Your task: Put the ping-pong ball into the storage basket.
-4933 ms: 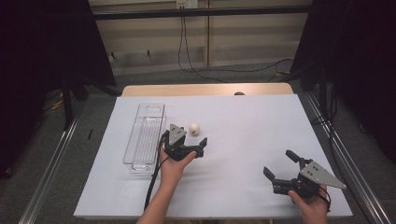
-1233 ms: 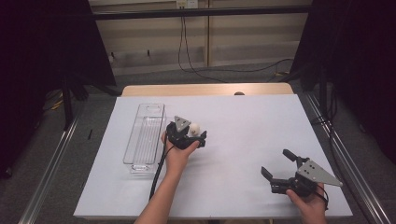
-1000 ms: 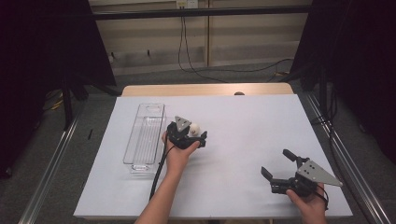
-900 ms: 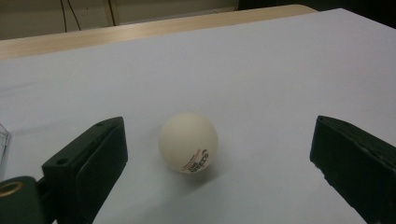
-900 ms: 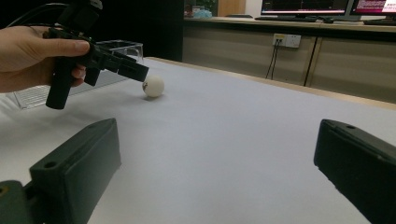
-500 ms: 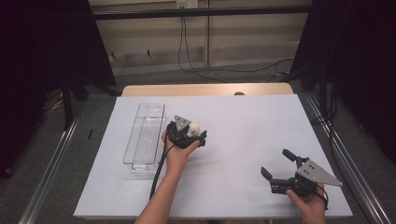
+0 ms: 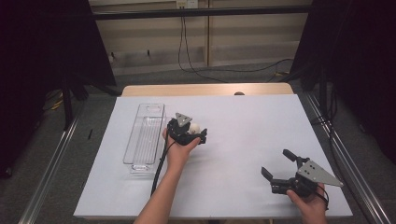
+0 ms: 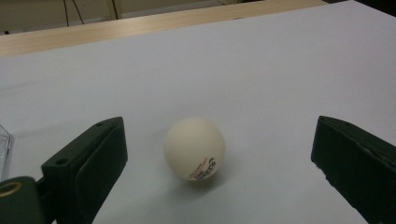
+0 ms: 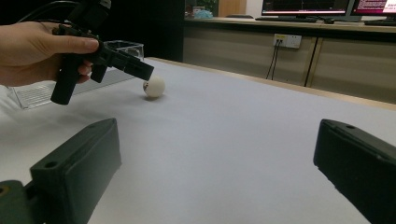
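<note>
The fingers [image 8: 88, 168] of the left gripper [image 8: 219, 172] are being held wide apart, and nothing is being squeezed yet. A small white ball [image 8: 194, 148] is being framed between them, sitting on the white desk [image 8: 261, 65] and touched by neither finger. In the high view the ball [image 7: 195, 127] is seen left of the middle of the desk, just at the far side of the left gripper [image 7: 192, 134].

The ball is judged to be very light, smooth and hollow, so it may roll or pop away if it is pushed from one side. It is best taken across its round middle, with both fingers closing evenly and softly, so it is not dented.

A clear plastic tray [image 7: 144, 140] is lying just to the left of the ball. Nothing is seen inside it.

The right gripper [image 7: 281, 167] is being held near the right front corner of the desk, well apart from the ball. Its fingers [image 9: 74, 168] are also being held apart, with nothing between them.
</note>
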Motion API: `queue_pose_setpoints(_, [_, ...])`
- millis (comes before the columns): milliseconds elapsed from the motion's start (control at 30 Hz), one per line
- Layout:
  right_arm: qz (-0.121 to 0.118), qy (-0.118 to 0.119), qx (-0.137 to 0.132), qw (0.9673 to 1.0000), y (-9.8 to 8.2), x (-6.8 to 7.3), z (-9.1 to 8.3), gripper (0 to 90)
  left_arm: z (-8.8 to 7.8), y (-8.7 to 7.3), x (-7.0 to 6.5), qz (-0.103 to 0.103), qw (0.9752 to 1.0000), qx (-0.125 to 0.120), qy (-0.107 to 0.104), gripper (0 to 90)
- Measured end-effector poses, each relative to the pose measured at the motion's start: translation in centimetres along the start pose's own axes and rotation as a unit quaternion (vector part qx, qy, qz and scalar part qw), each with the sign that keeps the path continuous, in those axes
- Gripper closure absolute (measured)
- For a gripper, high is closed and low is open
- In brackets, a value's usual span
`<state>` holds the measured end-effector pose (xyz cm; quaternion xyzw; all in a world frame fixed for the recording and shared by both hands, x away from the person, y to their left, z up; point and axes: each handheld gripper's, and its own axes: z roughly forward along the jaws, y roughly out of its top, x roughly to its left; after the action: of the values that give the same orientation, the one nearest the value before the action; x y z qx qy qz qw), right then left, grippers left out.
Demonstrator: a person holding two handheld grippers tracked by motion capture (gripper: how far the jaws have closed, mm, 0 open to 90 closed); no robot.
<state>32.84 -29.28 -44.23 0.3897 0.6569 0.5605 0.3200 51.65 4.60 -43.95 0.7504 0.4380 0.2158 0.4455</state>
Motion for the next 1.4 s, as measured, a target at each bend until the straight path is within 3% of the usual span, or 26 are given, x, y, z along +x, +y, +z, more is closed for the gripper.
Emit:
queue_pose_setpoints(33, [0.0, 0.0, 0.0, 1.0, 0.0, 0.0, 0.0, 0.3, 0.1, 0.0, 0.0, -0.007, 1.0, -0.004, -0.003, 3.9])
queue_pose_setpoints(400, [-0.002, 0.002, 0.001, 1.0, 0.0, 0.0, 0.2, 0.4, 0.3, 0.4, 0.4, -0.002, 0.9999, 0.011, 0.003, 3.7])
queue_pose_setpoints(467, [-0.001, 0.003, 0.001, 1.0, 0.0, 0.0, 0.1, 0.3, 0.5, 0.5, 0.3, -0.012, 0.9999, 0.002, 0.005, 3.7])
queue_pose_setpoints(600, [-0.002, 0.002, 0.0, 1.0, 0.0, 0.0, 0.1, 0.4, 0.7, 0.6, 0.4, -0.004, 0.9999, 0.012, 0.002, 3.7])
queue_pose_setpoints(867, [-0.002, 0.001, -0.001, 1.0, 0.0, 0.0, 0.0, 0.4, 1.1, 0.4, 0.3, -0.008, 0.9998, 0.017, 0.01, 3.9])
queue_pose_setpoints(1167, [0.001, 0.001, -0.002, 1.0, 0.0, 0.0, 0.0, 0.4, 1.3, 0.2, 0.5, 0.006, 0.9994, 0.03, 0.015, 7.7])
queue_pose_setpoints(1400, [-0.001, 0.001, -0.002, 1.0, 0.0, -0.1, 0.0, 0.5, 1.7, -0.1, 0.7, 0.002, 0.9989, 0.043, 0.02, 10.7])
